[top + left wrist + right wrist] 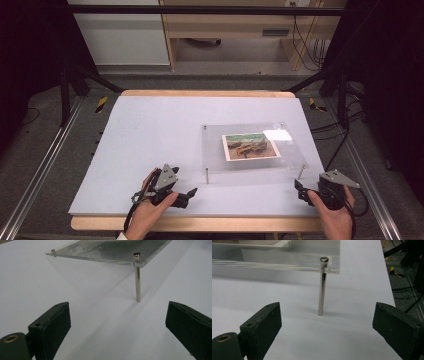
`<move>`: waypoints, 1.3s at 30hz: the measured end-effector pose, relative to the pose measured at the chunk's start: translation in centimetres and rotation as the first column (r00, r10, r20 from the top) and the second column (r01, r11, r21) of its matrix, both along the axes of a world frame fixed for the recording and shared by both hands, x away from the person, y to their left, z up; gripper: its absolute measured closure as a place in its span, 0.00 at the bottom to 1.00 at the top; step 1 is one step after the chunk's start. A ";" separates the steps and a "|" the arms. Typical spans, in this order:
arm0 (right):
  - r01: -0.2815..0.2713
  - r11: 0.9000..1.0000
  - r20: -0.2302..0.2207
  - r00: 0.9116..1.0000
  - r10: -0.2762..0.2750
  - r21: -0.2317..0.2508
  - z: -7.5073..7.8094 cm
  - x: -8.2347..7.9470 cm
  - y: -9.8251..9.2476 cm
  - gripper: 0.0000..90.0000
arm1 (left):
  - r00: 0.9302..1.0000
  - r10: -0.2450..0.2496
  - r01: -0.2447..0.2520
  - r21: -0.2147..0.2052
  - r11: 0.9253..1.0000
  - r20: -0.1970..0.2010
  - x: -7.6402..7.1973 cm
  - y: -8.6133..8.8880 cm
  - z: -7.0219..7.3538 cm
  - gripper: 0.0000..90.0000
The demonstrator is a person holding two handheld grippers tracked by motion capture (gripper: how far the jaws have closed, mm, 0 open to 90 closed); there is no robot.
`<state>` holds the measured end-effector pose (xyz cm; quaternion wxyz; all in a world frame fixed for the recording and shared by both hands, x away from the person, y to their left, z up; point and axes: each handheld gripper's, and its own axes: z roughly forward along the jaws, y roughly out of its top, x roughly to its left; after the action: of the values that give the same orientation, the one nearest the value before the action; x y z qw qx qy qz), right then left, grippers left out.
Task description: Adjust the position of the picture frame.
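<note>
A clear acrylic frame (pixel 252 131) stands on thin metal legs at the right middle of the white table (pixel 150 130), with a small painted picture (pixel 250 146) held in it. My left gripper (pixel 191 192) rests near the front edge, left of the frame, open and empty. In the left gripper view the frame's near-left leg (pixel 137 280) rises just ahead of the jaws. My right gripper (pixel 299 187) sits at the front right, open and empty. Its near-right leg (pixel 322 287) stands ahead in the right gripper view, under the frame's corner (pixel 329 265).
The table's wooden front edge (pixel 200 223) lies just under both hands. Aluminium rails (pixel 40 170) run along both sides. Cables (pixel 345 130) hang off the right side. A wooden cabinet (pixel 230 30) stands behind the table.
</note>
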<state>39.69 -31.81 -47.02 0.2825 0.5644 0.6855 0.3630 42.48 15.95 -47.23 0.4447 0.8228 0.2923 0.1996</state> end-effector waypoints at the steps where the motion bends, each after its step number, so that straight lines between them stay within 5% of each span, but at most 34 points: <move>1: -0.009 1.000 0.005 1.000 0.009 -0.007 0.0 0.0 0.1 0.10 | 1.000 0.009 -0.009 0.014 1.000 0.010 0.0 0.1 0.0 0.06; 6: -0.006 0.998 0.011 1.000 0.006 -0.060 -0.1 0.1 0.3 0.19 | 0.998 0.040 -0.042 0.026 0.999 0.057 0.2 0.4 0.0 0.08; 16: -0.014 0.991 0.097 0.995 0.027 -0.135 0.1 -0.4 0.1 0.25 | 0.996 0.079 -0.080 0.009 0.997 0.042 0.0 -0.1 -0.1 0.09; 23: -0.023 0.993 0.076 0.997 0.032 -0.118 0.1 -0.3 0.1 0.33 | 0.995 0.087 -0.087 -0.009 0.996 0.041 -0.1 -0.1 -0.2 0.09; 34: 0.013 0.994 0.090 0.996 -0.003 -0.109 0.1 -0.2 0.1 0.21 | 0.996 0.094 -0.094 -0.067 0.993 0.002 0.2 0.1 -0.3 0.08; 39: 0.005 0.995 0.079 0.997 0.003 -0.095 0.0 0.0 0.2 0.24 | 0.998 0.066 -0.066 -0.079 0.995 0.007 -0.1 -0.1 -0.1 0.08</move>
<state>39.71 -31.61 -47.00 0.3362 0.5359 0.6900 0.3518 42.39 15.89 -47.29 0.4713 0.7936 0.3247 0.2066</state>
